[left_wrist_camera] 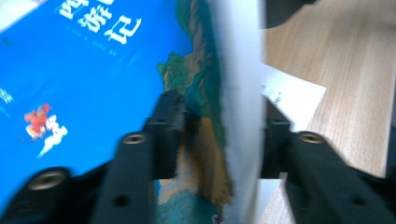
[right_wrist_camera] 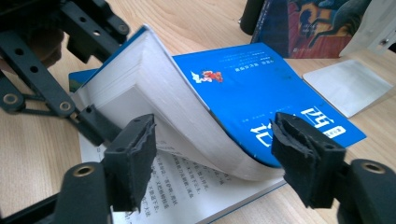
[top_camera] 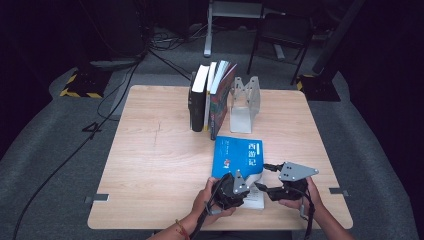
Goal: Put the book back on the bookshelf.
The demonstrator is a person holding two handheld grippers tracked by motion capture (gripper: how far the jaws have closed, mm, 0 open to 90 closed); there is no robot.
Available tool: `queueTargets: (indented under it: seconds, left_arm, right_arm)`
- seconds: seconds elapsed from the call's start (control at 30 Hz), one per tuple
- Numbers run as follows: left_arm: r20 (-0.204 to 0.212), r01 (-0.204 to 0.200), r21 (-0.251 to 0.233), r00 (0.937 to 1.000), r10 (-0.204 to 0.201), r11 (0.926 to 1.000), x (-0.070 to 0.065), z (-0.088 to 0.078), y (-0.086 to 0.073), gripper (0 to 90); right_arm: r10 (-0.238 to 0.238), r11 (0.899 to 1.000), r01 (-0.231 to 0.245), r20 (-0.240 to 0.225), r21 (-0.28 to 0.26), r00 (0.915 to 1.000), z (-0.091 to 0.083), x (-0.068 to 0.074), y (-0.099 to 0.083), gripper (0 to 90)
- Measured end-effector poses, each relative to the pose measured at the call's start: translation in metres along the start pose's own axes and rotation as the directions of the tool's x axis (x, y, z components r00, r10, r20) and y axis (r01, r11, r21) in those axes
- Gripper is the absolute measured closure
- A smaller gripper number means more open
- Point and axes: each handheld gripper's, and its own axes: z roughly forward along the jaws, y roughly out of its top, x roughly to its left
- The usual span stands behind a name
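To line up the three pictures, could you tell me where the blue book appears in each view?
High view: the blue book lies low on the table, right of centre, above both grippers.
Left gripper view: it runs from the left to the centre, its lifted stack of pages pinched between the jaws.
Right gripper view: it spans the centre, front part curled up, beyond the open jaws.
Shared landmark: the white characters on its cover.

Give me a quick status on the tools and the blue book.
Left tool clamped on the blue book's lifted front pages. Right tool open, at the book's edge, touching nothing. Shelved books and bookend stand well clear.
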Motion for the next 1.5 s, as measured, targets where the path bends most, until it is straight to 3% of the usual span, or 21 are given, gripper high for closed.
queueTargets:
  seconds: [0.17, 0.23, 0.33, 0.37, 0.53, 0.6, 0.73, 0.87, 0.9, 0.97, 1.03, 1.1, 1.17, 1.23, 1.3, 1.37, 1.4, 1.43, 1.5]
  left_arm:
    - [0.016, -0.037, -0.007, 0.9992, 0.037, 0.9993, 0.006, -0.01, -0.001, 72.2]
    - [0.04, -0.042, -0.017, 0.9983, 0.043, 0.999, 0.014, -0.02, -0.008, 74.0]
    - [0.058, -0.053, -0.029, 0.9969, 0.054, 0.9982, 0.022, -0.03, -0.019, 74.8]
    - [0.059, -0.057, -0.057, 0.9965, 0.06, 0.9968, 0.027, -0.039, -0.028, 75.2]
    - [0.066, -0.043, -0.073, 0.9967, 0.048, 0.9964, 0.037, -0.055, -0.046, 75.6]
    - [0.07, -0.045, -0.08, 0.9963, 0.05, 0.9958, 0.042, -0.062, -0.053, 75.3]
    - [0.1, -0.011, -0.093, 0.9948, 0.02, 0.9956, 0.054, -0.071, -0.065, 72.9]
    - [0.101, 0.005, -0.103, 0.9948, 0.006, 0.9947, 0.057, -0.075, -0.071, 71.9]
    - [0.098, -0.001, -0.101, 0.9951, 0.011, 0.9949, 0.058, -0.076, -0.072, 71.8]
    - [0.098, 0.007, -0.1, 0.9952, 0.003, 0.995, 0.06, -0.078, -0.074, 71.8]
    - [0.096, 0.021, -0.096, 0.9953, -0.012, 0.9952, 0.061, -0.081, -0.076, 71.6]
    - [0.09, 0.028, -0.09, 0.9958, -0.02, 0.9956, 0.06, -0.083, -0.079, 71.2]
    - [0.081, 0.029, -0.086, 0.9964, -0.022, 0.9959, 0.06, -0.084, -0.081, 71.2]
    - [0.079, 0.036, -0.089, 0.9964, -0.029, 0.9954, 0.06, -0.087, -0.082, 71.2]
    - [0.074, 0.048, -0.083, 0.9963, -0.042, 0.9954, 0.06, -0.088, -0.086, 70.4]
    - [0.044, 0.048, -0.064, 0.998, -0.046, 0.9968, 0.057, -0.086, -0.092, 64.0]
    - [0.044, 0.048, -0.064, 0.998, -0.046, 0.9968, 0.057, -0.086, -0.092, 60.6]
    - [0.02, 0.057, -0.059, 0.9983, -0.055, 0.9966, 0.056, -0.086, -0.094, 60.6]
    - [-0.083, 0.043, -0.021, 0.9956, -0.044, 0.9989, 0.053, -0.089, -0.098, 53.1]
  right_arm:
    - [-0.002, 1.0, 0.002, 0.005, -0.016, 1.0, -0.005, -0.002, -0.001, 36.0]
    - [0.007, 1.0, -0.007, -0.021, -0.007, 0.9998, -0.005, -0.003, -0.002, 35.3]
    - [-0.017, 1.0, 0.017, -0.038, 0.006, 0.9991, -0.002, 0.003, 0.001, 34.9]
    - [-0.021, 1.0, 0.021, -0.043, 0.01, 0.9988, 0.0, 0.006, 0.002, 34.9]
    - [-0.025, 1.0, 0.026, -0.053, 0.013, 0.9983, 0.012, 0.014, 0.01, 34.2]
    - [-0.026, 1.0, 0.025, -0.07, -0.009, 0.9972, 0.016, 0.017, 0.016, 34.2]
    - [-0.088, 0.996, 0.087, -0.074, -0.017, 0.9933, 0.029, 0.028, 0.029, 33.1]
    - [-0.102, 0.995, 0.101, -0.052, -0.027, 0.9934, 0.037, 0.029, 0.032, 32.3]
    - [-0.104, 0.994, 0.102, -0.064, -0.028, 0.9925, 0.039, 0.028, 0.032, 32.3]
    - [-0.116, 0.993, 0.116, -0.093, -0.004, 0.9889, 0.046, 0.026, 0.028, 32.5]
    - [-0.164, 0.985, 0.166, -0.049, 0.047, 0.9853, 0.053, 0.024, 0.023, 33.0]
    - [-0.174, 0.982, 0.175, -0.029, 0.076, 0.9844, 0.056, 0.019, 0.017, 35.3]
    - [-0.114, 0.991, 0.117, -0.043, 0.063, 0.9925, 0.057, 0.01, 0.011, 35.8]
    - [-0.089, 0.994, 0.092, -0.057, 0.058, 0.9944, 0.057, 0.001, 0.005, 36.5]
    - [-0.053, 0.998, 0.055, -0.077, 0.031, 0.9956, 0.058, -0.002, 0.001, 43.7]
    - [-0.128, 0.991, 0.13, -0.061, 0.025, 0.9899, 0.058, 0.008, 0.001, 52.9]
    - [-0.128, 0.991, 0.13, -0.061, 0.025, 0.9899, 0.058, 0.008, 0.001, 52.9]
    - [-0.161, 0.986, 0.163, -0.054, 0.033, 0.9854, 0.058, 0.013, 0.002, 55.5]
    - [-0.193, 0.98, 0.195, -0.062, 0.028, 0.9792, 0.056, 0.017, 0.005, 60.5]
